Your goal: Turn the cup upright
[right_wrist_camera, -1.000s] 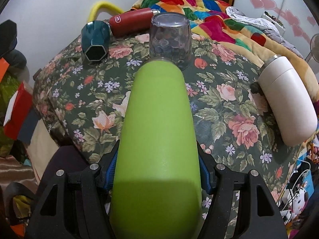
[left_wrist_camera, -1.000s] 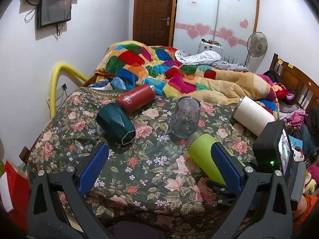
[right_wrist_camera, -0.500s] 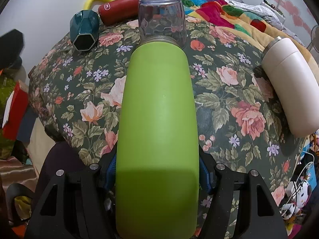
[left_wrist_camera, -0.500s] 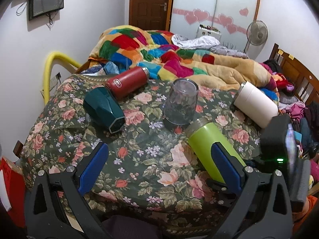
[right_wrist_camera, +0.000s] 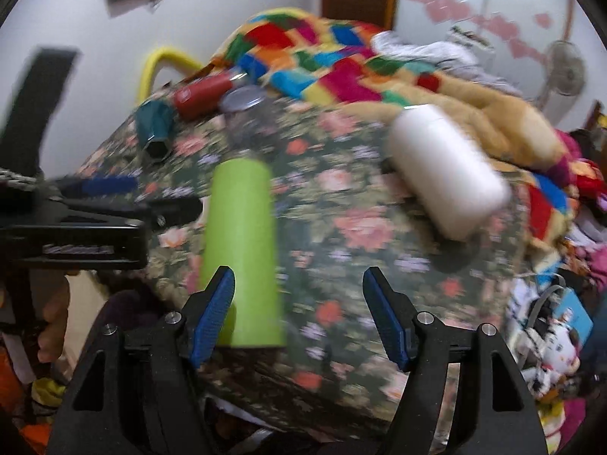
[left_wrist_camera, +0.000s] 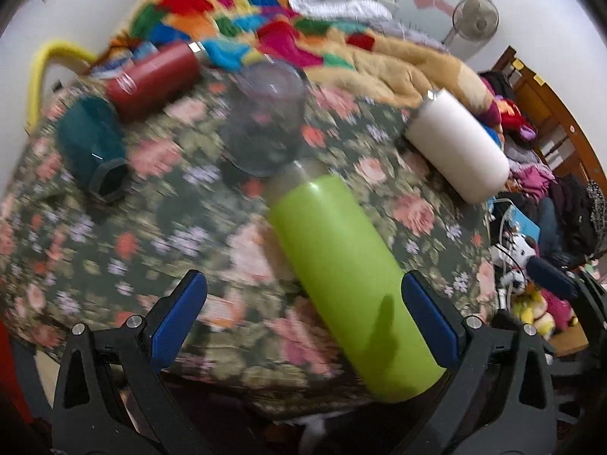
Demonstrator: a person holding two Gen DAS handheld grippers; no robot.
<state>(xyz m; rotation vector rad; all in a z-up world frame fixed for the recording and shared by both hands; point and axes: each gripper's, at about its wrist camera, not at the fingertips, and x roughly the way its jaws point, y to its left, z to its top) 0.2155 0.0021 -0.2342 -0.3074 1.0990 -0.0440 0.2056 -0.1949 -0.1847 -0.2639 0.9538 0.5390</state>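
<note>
A lime green bottle [left_wrist_camera: 341, 261] lies on its side on the floral cloth; it also shows in the right wrist view [right_wrist_camera: 241, 242]. A clear purple-tinted cup [left_wrist_camera: 265, 121] stands mouth down just beyond the bottle's neck, and shows small in the right wrist view [right_wrist_camera: 246, 113]. My left gripper [left_wrist_camera: 303, 318] is open, its blue pads on either side of the bottle's lower half, not touching. My right gripper [right_wrist_camera: 299, 314] is open and empty, just right of the bottle's base. The left gripper [right_wrist_camera: 95, 197] shows at the left of the right wrist view.
A teal cup [left_wrist_camera: 95, 148], a red bottle [left_wrist_camera: 151, 79] and a white bottle [left_wrist_camera: 459, 144] lie on their sides on the floral cloth [left_wrist_camera: 170, 235]. A patchwork quilt [left_wrist_camera: 273, 22] is heaped behind. Clutter [left_wrist_camera: 531, 265] fills the floor to the right.
My right gripper has let go of the green bottle and pulled back to the right. The bottle now lies on the cloth. My left gripper has moved in around it.
</note>
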